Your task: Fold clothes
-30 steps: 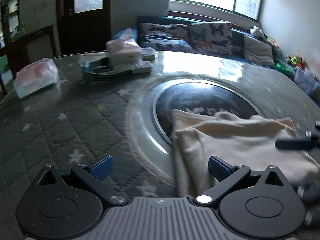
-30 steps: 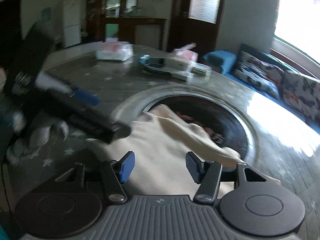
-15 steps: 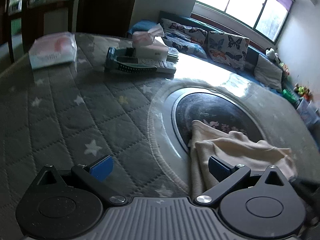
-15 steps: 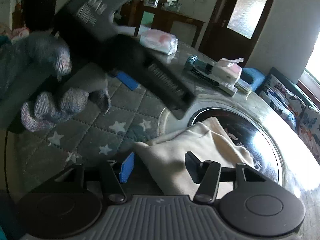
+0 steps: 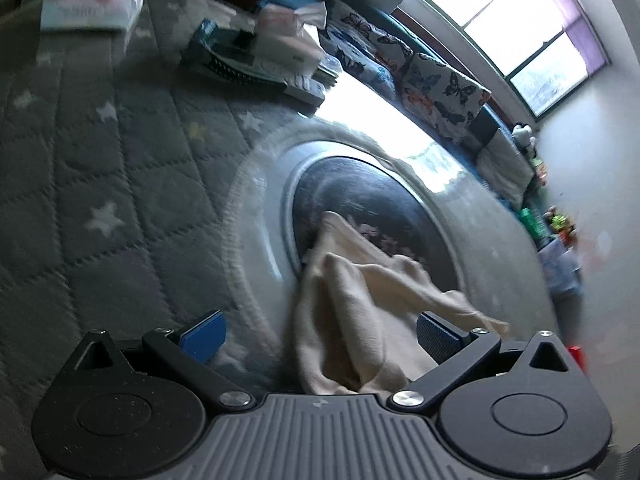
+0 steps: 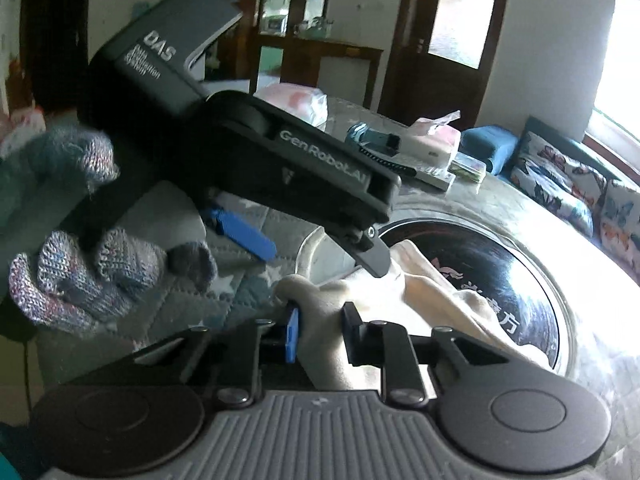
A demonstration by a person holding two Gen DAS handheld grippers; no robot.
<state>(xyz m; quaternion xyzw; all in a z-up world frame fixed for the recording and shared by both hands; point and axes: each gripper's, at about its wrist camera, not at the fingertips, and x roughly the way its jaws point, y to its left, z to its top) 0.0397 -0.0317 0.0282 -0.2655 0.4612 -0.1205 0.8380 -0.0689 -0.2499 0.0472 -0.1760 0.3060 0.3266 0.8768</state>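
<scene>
Working left to right, our left gripper (image 5: 318, 334) hangs spread wide with the cream garment (image 5: 352, 312) on the round table (image 5: 120, 184) between its pads, while our right gripper (image 6: 320, 334) is closing on the near edge.

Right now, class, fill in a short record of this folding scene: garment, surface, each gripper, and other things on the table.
garment: cream cloth, bunched at the edge of the dark round inset
surface: grey quilted star cover
left gripper: jaws wide open, cloth lying between them
right gripper: jaws closing on a fold of the cloth
other things: tissue box, wrapped packet
</scene>
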